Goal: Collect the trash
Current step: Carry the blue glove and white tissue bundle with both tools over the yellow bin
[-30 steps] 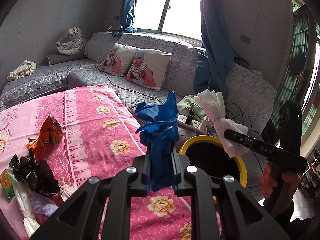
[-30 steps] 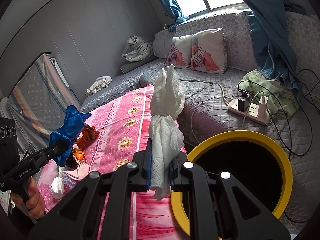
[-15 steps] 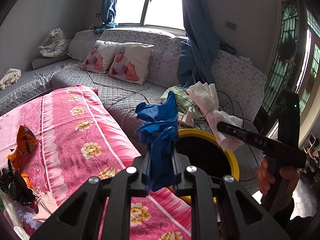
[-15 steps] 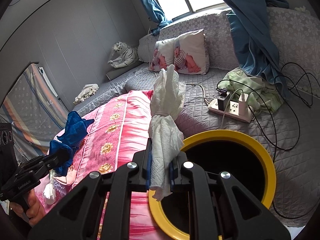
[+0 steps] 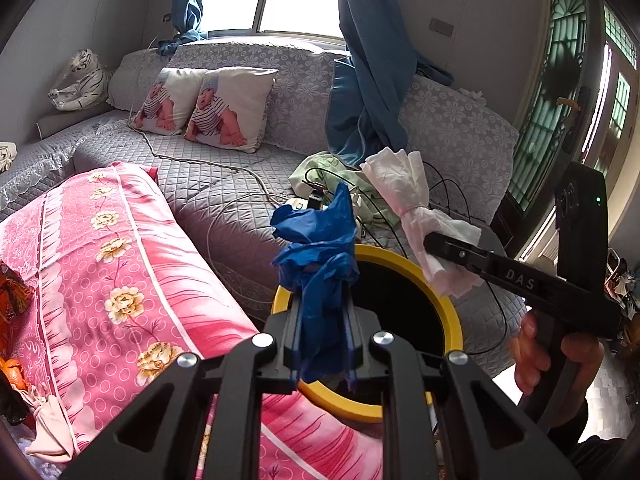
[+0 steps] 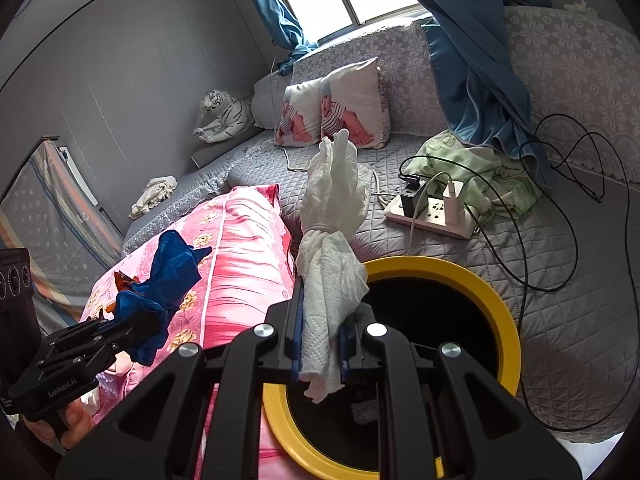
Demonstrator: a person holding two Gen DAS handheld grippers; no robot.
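Two pieces of trash held, one per claw, both close to the yellow-rimmed bin

Left wrist view: left gripper (image 5: 322, 344) at lower centre, jaws nearly closed and pinching a crumpled blue plastic bag (image 5: 318, 256) that stands up out of the fingers. Yellow-rimmed bin (image 5: 450, 312) right behind it, centre right, black mouth open. Right gripper (image 5: 434, 242) reaching in from the right edge, clamped on a knotted white tissue bundle (image 5: 404, 196) above the far rim. Pink floral blanket (image 5: 120, 264) filling the lower left, with more wrappers (image 5: 12, 292) left at the far left edge.

Right wrist view: right gripper (image 6: 320, 348) at lower centre, jaws nearly closed on the tissue bundle (image 6: 332, 240), its lower end hanging over the near left rim of the bin (image 6: 500, 312). Left gripper (image 6: 132, 320) at lower left, gripping the blue bag (image 6: 168, 276), seen against the blanket (image 6: 240, 256) rather than the opening.

Likely risks: released now, the blue bag could land on the blanket or catch on the rim, being off to the side of the mouth; light plastic and tissue could also cling to the pads instead of dropping; with both claws converging on one opening, possible knock between them.

Against the frames a second ago: bin larger and nearer the centre in both views, wrappers slid toward the left edge, both grips unchanged
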